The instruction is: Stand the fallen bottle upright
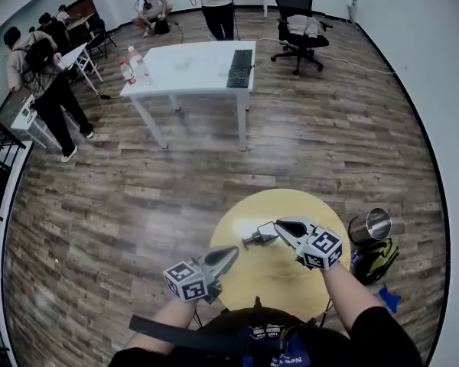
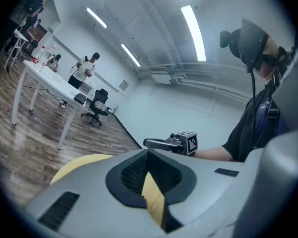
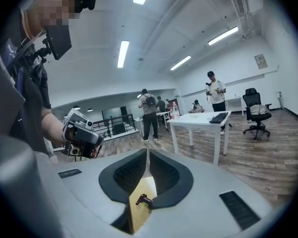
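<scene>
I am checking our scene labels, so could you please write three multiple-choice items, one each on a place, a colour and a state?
1. Where does the keyboard lie? A. on the white table B. on the floor C. on a chair
2. What colour is the round table top? A. white B. yellow C. red
3. How does the metal bin stand? A. on its side B. upside down C. upright, mouth open
Answers: A, it lies at that table's right end; B, the head view shows it yellow; C, its open mouth faces up.
</scene>
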Demonstrator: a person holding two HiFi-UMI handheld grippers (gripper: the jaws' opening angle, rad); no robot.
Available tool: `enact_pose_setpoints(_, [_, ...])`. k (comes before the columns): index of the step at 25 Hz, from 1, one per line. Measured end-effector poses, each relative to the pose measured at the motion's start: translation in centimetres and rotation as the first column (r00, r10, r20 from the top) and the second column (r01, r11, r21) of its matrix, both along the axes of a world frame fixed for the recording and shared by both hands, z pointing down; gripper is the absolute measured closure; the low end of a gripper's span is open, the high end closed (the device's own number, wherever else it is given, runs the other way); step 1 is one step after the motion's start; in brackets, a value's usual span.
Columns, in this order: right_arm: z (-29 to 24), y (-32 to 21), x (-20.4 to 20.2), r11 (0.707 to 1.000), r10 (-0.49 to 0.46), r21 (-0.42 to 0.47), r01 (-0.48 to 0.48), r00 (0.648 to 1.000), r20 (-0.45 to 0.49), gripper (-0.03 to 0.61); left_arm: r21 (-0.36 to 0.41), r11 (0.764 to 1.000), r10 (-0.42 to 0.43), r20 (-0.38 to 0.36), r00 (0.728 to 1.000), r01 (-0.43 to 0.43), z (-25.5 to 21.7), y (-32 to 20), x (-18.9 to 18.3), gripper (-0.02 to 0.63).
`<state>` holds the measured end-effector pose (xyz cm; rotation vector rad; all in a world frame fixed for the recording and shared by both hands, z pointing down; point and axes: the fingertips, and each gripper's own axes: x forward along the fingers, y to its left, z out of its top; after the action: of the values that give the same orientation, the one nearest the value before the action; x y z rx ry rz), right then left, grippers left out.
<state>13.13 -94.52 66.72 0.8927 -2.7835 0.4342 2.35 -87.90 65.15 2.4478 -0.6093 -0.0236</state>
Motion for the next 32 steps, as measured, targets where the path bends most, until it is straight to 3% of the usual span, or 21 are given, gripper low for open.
enact_pose_setpoints(6, [10.3, 0.1, -6.5, 0.979, -0.092, -0.190, 0.068, 0.988, -0.121, 0.505, -0.068, 0.997, -0.023, 0.002, 1.000, 0.023, 4.4, -1.6, -2.8, 0.604])
enact_pose_setpoints(12, [18.7, 1.8, -9.5, 0.937, -0.128, -0.348, 0.026, 0.953, -0.273, 0.491, -0.103, 0.994, -0.022, -0.001, 1.000, 0.022, 7.1, -3.2, -4.5, 0.604])
enact_pose_setpoints(18, [23.9, 2.6, -9.9, 0.908, -0.120, -0.412, -0.070, 0.901, -0.417, 0.474, -0.108, 0.994, -0.009, -0.003, 1.000, 0.008, 8.9, -4.0, -5.2, 0.604])
enact_pose_setpoints(23, [26.4, 2.9, -10.3, 0.878, -0.124, -0.462, -0.123, 0.875, -0.469, 0.466, -0.115, 0.993, -0.003, 0.002, 1.000, 0.003, 10.2, -3.9, -5.5, 0.604])
enact_pose_setpoints(32, [28.1, 1.7, -11.8, 0.868, -0.091, -0.467, -0.167, 0.872, -0.482, 0.466, -0.145, 0.989, -0.020, 0.000, 1.000, 0.020, 11.7, -3.8, -7.1, 0.604])
